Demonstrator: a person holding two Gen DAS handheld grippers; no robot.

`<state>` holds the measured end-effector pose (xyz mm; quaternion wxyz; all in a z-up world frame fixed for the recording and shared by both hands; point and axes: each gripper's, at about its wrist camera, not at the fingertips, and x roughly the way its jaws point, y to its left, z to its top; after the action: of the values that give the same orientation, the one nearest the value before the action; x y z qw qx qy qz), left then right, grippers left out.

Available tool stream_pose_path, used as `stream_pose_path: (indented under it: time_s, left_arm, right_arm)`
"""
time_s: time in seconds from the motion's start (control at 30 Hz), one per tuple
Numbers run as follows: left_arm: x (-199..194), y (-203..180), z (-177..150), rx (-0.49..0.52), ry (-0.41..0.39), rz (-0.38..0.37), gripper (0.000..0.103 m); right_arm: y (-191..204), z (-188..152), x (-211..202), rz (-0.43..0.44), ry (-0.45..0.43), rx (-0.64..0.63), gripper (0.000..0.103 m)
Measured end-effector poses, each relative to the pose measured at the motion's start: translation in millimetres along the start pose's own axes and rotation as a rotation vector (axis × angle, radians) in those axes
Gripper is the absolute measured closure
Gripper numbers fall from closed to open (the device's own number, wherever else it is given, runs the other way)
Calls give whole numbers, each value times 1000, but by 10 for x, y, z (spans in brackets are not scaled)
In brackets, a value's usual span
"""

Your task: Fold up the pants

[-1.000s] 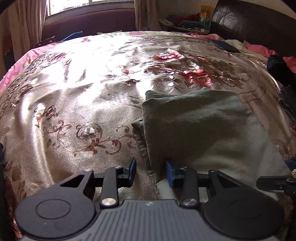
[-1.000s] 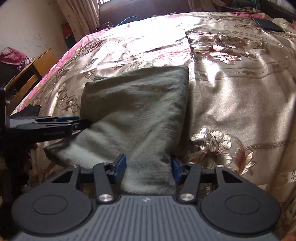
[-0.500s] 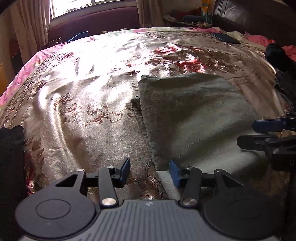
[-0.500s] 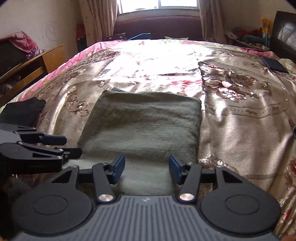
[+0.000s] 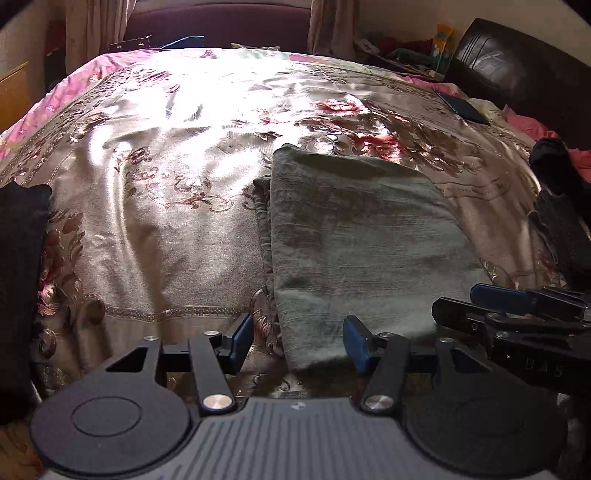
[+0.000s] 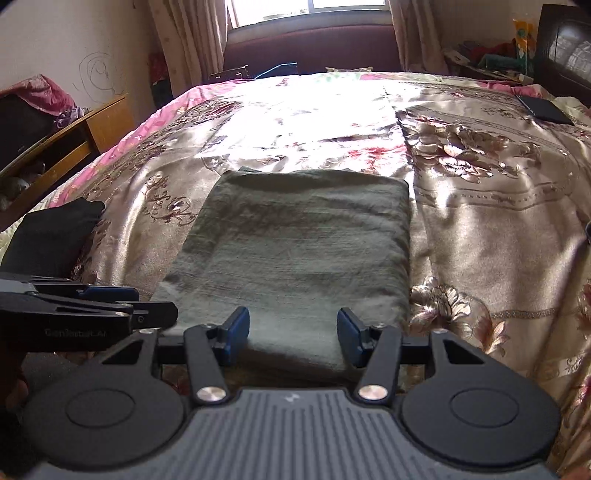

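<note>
Grey-green pants (image 6: 295, 254), folded into a flat rectangle w/ layered edges showing on their left side, lie on the gold floral bedspread (image 5: 166, 229) near the bed's front edge. My left gripper (image 5: 297, 341) hovers over the near left corner of the bundle, jaws opening, pads clear of the cloth. My right gripper (image 6: 293, 334) sits above the near edge, released, jaws wide, nothing pinched. Each claw shows in the other's cam, approx side by side. Black garment (image 6: 51, 236) lies at bed's left edge; dark phone (image 6: 545, 109) far right, near the dark headboard (image 5: 517, 70). Sunlit window (image 6: 306, 11) beyond.
</note>
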<state>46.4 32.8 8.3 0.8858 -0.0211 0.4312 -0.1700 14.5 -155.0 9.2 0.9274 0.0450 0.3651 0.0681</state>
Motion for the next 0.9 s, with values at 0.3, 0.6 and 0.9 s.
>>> stream_pose_path:
  time_s: [0.3, 0.6, 0.9]
  left_arm:
    - [34, -208, -208, -39, 27, 83, 19]
    - [41, -226, -245, -50, -7, 143, 10]
    - [17, -278, -259, -12, -29, 190, 0]
  right_arm:
    - [-82, -198, -170, -7, -46, 79, 49]
    - [-113, -307, -147, 9, -35, 115, 49]
    - [-145, -340, -144, 24, -26, 147, 49]
